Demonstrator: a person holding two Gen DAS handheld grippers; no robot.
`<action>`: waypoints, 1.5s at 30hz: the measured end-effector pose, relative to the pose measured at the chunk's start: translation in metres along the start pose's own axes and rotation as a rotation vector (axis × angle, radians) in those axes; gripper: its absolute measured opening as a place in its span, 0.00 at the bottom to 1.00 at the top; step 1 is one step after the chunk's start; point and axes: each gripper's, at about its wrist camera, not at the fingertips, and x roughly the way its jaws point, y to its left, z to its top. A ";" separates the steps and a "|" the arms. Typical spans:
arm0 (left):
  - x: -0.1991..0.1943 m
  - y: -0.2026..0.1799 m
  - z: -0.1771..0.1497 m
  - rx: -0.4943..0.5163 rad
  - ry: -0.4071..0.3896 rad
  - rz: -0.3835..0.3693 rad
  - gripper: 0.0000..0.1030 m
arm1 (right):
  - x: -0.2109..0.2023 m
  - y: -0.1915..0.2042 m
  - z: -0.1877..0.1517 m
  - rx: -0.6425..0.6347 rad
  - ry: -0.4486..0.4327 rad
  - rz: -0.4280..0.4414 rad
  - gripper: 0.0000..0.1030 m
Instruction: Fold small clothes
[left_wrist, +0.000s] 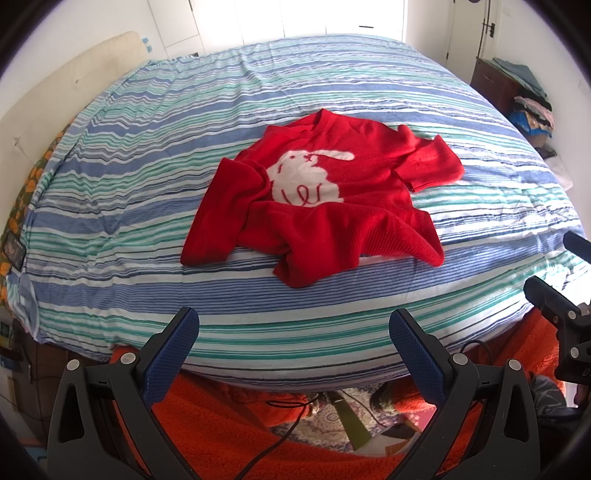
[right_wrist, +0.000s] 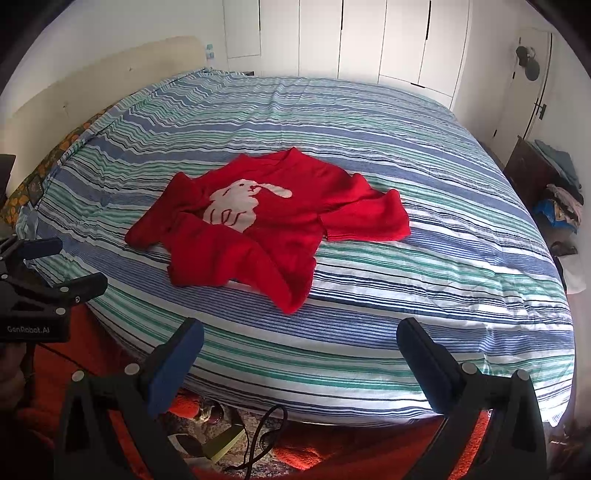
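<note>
A small red sweater (left_wrist: 332, 192) (right_wrist: 273, 225) with a white rabbit on its front lies crumpled on the striped bed cover, its sleeves spread left and right and its hem bunched toward me. My left gripper (left_wrist: 293, 325) hangs open above the near edge of the bed, short of the sweater, nothing between its blue pads. My right gripper (right_wrist: 300, 338) is open too, at the same near edge and also clear of the sweater. In the left wrist view the right gripper (left_wrist: 554, 266) shows at the right border; in the right wrist view the left gripper (right_wrist: 66, 266) shows at the left border.
The bed (left_wrist: 184, 122) (right_wrist: 424, 192) has a blue, green and white striped cover and a beige headboard (left_wrist: 70, 85) at the left. A dark cabinet piled with clothes (left_wrist: 524, 99) stands at the right. Below the bed edge are an orange rug (left_wrist: 229, 421) and a black cable (right_wrist: 266, 428).
</note>
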 end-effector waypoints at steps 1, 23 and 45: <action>0.000 0.000 0.000 0.000 -0.001 0.000 1.00 | 0.000 0.000 0.000 0.000 0.000 0.000 1.00; -0.001 -0.001 0.000 0.004 0.020 -0.003 1.00 | -0.001 0.004 -0.001 -0.002 0.003 0.002 1.00; -0.001 -0.001 0.001 0.004 0.017 -0.002 1.00 | -0.001 0.008 0.001 -0.015 0.006 0.007 1.00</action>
